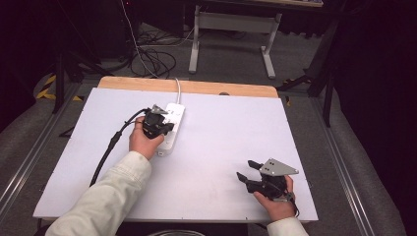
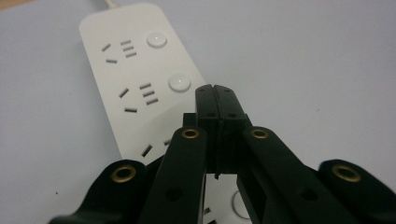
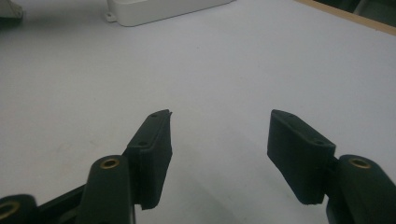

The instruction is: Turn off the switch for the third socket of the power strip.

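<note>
A left gripper (image 2: 215, 91), fingers pressed together with nothing between them, hovers over a white power strip (image 2: 140, 79) lying toward the white table's (image 1: 221, 147) far edge; the right gripper (image 3: 217, 135), fingers spread and empty, rests near the front.

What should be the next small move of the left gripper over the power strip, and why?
Probably ease the left gripper down so its tip presses the round button beside it. Its jaws are shut with nothing between them, and the tip hangs just right of the second button on the white power strip. The right gripper is open over bare table, away from the strip.
</note>
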A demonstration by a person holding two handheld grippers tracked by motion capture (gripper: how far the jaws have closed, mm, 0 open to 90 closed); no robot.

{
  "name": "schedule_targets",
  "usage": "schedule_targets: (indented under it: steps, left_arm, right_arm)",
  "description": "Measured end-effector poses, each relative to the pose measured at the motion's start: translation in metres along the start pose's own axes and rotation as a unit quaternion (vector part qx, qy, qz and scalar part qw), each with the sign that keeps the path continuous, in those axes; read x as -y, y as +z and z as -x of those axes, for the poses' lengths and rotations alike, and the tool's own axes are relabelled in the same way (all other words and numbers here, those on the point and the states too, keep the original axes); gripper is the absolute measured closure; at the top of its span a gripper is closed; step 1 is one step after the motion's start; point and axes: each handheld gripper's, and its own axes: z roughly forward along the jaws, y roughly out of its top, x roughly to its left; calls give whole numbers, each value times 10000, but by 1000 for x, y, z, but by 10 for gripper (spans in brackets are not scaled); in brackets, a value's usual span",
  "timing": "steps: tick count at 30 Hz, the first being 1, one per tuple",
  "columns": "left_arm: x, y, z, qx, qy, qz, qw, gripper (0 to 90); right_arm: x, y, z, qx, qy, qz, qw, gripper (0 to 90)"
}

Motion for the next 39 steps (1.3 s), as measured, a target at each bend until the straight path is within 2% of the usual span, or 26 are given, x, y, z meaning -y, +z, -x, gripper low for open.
schedule_targets:
  steps: [1,4,6,9,15,16,24,27,28,29,33,34,35,37,38,39]
  left_arm:
    - [-1,-3,0,57,-74,78,9999,900]
    - [-2,-8,0,44,-80,132,9999,900]
    - [-4,-13,1,69,-13,161,9998,900]
    - [-6,-19,4,187,-65,250,9995,900]
    - [-7,-26,7,175,25,249,9995,900]
    - [-7,-27,8,230,-20,266,9994,900]
    - [-9,-38,5,226,-14,317,9992,900]
    - [-9,-39,7,206,16,337,9992,795]
    - [-9,-41,8,178,52,354,9992,795]
    - [-9,-42,9,250,36,395,9989,762]
    - [-10,-53,13,318,93,485,9983,666]
    - [-10,-56,13,310,140,506,9981,616]
    - [-10,-59,14,347,115,519,9980,616]
    - [-10,-66,15,289,211,552,9978,547]
    - [-10,-69,16,348,199,584,9975,477]
    - [-10,-73,17,314,238,615,9973,451]
  right_arm:
    - [0,0,0,4,-1,-13,10000,408]
    - [0,0,-1,5,-21,-4,10000,408]
    - [0,0,-1,8,-23,3,10000,408]
    - [0,0,0,7,-9,-6,10000,408]
    - [0,0,0,8,-16,-10,10000,408]
    - [0,0,0,8,-16,-10,10000,408]
    - [-1,1,0,-2,-31,-13,10000,408]
    - [-1,1,0,-1,-30,-10,10000,408]
    - [-1,1,0,0,-35,-10,10000,408]
    - [-1,1,0,1,-40,-9,10000,408]
    - [-1,1,0,3,-36,-7,10000,408]
    - [-1,1,-1,12,-38,-18,10000,408]
    - [-1,1,-1,12,-38,-18,10000,408]
    - [-1,0,-1,22,-47,-6,10000,408]
    - [-1,0,-1,26,-46,12,10000,408]
    - [-1,0,-1,28,-60,1,10000,408]
